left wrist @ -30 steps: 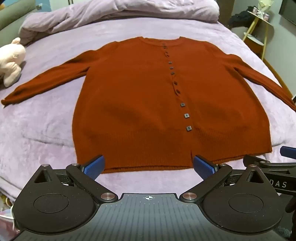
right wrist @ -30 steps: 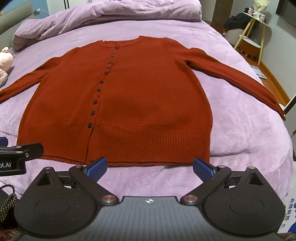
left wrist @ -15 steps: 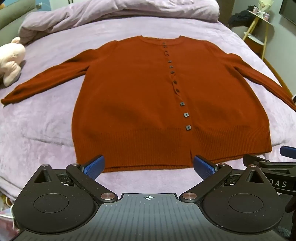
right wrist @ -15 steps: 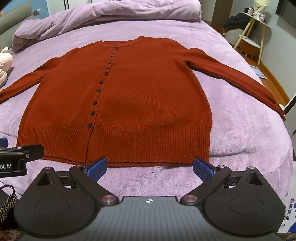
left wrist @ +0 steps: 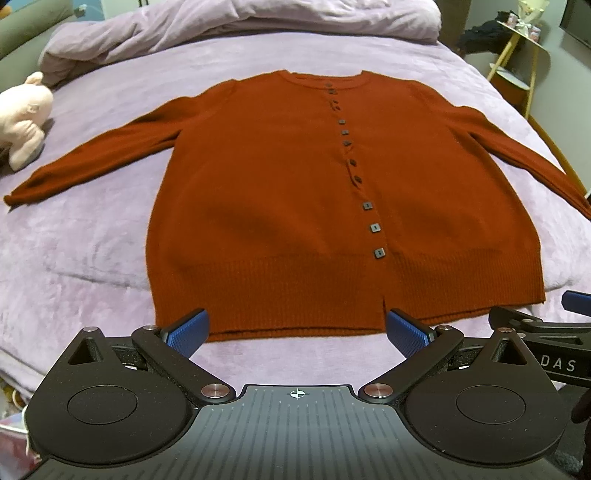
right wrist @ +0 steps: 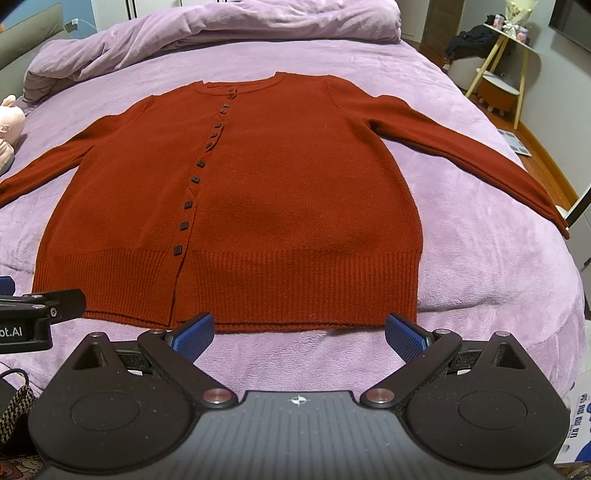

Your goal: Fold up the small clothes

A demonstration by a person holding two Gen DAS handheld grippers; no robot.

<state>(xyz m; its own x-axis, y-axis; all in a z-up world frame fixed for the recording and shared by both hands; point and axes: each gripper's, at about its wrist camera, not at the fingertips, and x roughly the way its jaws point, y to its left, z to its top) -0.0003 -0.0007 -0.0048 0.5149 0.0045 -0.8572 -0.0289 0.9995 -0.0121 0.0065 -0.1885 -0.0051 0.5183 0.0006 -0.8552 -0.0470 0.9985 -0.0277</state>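
A rust-red buttoned cardigan (left wrist: 280,199) lies flat, front up, on the purple bed, sleeves spread out to both sides; it also shows in the right wrist view (right wrist: 288,206). My left gripper (left wrist: 295,328) is open and empty, hovering just short of the hem's left half. My right gripper (right wrist: 299,330) is open and empty, just short of the hem's right half. Each gripper shows at the edge of the other's view.
The purple bed cover (left wrist: 74,258) has a bunched duvet (right wrist: 207,26) at the head. A pink plush toy (left wrist: 26,114) lies by the left sleeve. A yellow-legged side table (right wrist: 506,66) stands off the bed's far right.
Both grippers have crept slightly forward toward the hem. The cardigan has not moved.
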